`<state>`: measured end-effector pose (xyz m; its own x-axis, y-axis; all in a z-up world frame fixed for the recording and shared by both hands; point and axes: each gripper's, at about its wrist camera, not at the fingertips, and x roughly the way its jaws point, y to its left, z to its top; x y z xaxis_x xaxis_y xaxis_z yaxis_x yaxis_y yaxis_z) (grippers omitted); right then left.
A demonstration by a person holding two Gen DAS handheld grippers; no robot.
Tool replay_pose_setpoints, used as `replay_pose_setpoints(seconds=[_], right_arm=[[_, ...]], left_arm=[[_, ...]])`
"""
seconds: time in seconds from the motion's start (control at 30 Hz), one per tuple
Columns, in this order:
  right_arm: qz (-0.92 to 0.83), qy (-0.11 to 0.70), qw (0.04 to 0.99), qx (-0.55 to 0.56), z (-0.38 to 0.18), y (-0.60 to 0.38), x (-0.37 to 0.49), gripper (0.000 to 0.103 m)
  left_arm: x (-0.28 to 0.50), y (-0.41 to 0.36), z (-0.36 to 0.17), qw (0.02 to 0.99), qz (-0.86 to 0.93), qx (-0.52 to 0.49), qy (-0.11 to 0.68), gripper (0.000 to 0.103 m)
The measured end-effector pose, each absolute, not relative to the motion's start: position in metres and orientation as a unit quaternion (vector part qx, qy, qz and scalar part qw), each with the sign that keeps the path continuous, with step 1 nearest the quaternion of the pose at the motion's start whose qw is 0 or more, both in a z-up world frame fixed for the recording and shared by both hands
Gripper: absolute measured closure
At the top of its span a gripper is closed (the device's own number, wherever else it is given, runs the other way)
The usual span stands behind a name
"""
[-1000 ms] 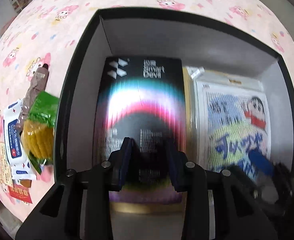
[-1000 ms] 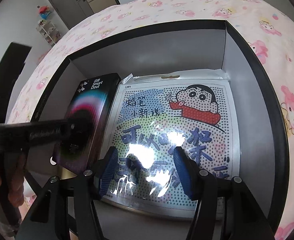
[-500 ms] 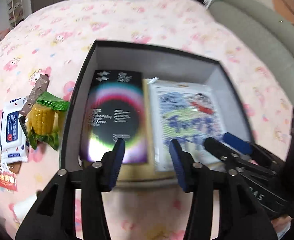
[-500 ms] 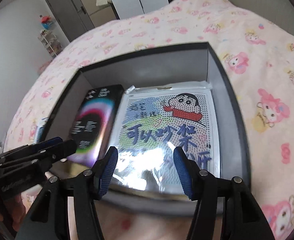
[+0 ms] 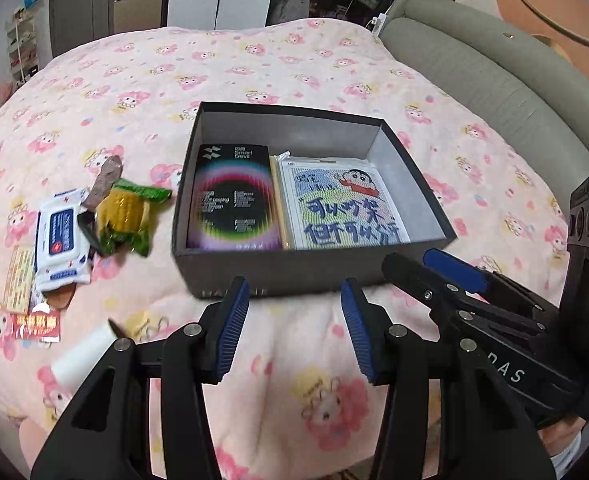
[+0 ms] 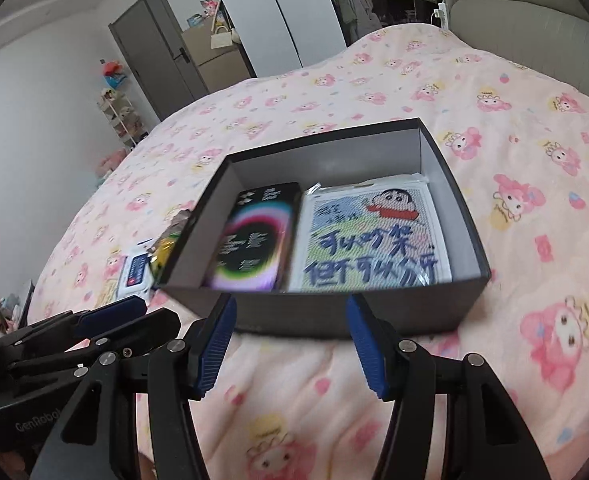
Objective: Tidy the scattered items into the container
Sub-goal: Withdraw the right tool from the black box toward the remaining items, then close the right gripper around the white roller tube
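A black open box [image 5: 278, 270] [image 6: 334, 312] sits on the pink bed. Inside lie a black rainbow-ring package [image 5: 234, 200] [image 6: 254, 240] on the left and a cartoon bead-art kit [image 5: 342, 208] [image 6: 374, 236] on the right. My left gripper [image 5: 294, 328] is open and empty, in front of the box. My right gripper [image 6: 290, 340] is open and empty, beside it. Left of the box lie a corn packet [image 5: 124, 212], a wet-wipes pack [image 5: 60, 236], a brown snack stick [image 5: 104, 180], a red and yellow sachet [image 5: 30, 308] and a white tube [image 5: 82, 354].
The pink cartoon-print blanket [image 5: 294, 76] covers the whole bed. A grey padded headboard [image 5: 494, 72] runs along the right. A door and shelves [image 6: 122, 116] stand at the far left of the room.
Both grippers have pulled back and up out of the box to its near side. The rainbow package and the bead-art kit stay lying in the box.
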<state>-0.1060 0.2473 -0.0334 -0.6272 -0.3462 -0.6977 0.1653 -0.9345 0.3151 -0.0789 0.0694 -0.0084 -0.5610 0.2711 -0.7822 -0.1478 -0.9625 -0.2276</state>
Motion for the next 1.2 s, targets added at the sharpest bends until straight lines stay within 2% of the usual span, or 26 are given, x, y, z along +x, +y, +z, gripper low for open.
replay_pose_setpoints(seconds=[0.23,0.57,1.2], right_arm=[[-0.895,-0.115,0.147,0.404,-0.024,0.230,-0.069,0.049],[-0.899,-0.077,0.166,0.397,-0.016,0.189,-0.038,0.049],[-0.855,-0.018,0.228,0.465,-0.071,0.089,-0.031,0.049]], left_arm=[[-0.040,0.054,0.000,0.123,0.887,-0.440,-0.073,0.054],[-0.003,0.014,-0.001,0.118,0.889,-0.431,-0.099,0.054],[0.024,-0.083,-0.066,0.065,0.868,-0.462,-0.171,0.054]])
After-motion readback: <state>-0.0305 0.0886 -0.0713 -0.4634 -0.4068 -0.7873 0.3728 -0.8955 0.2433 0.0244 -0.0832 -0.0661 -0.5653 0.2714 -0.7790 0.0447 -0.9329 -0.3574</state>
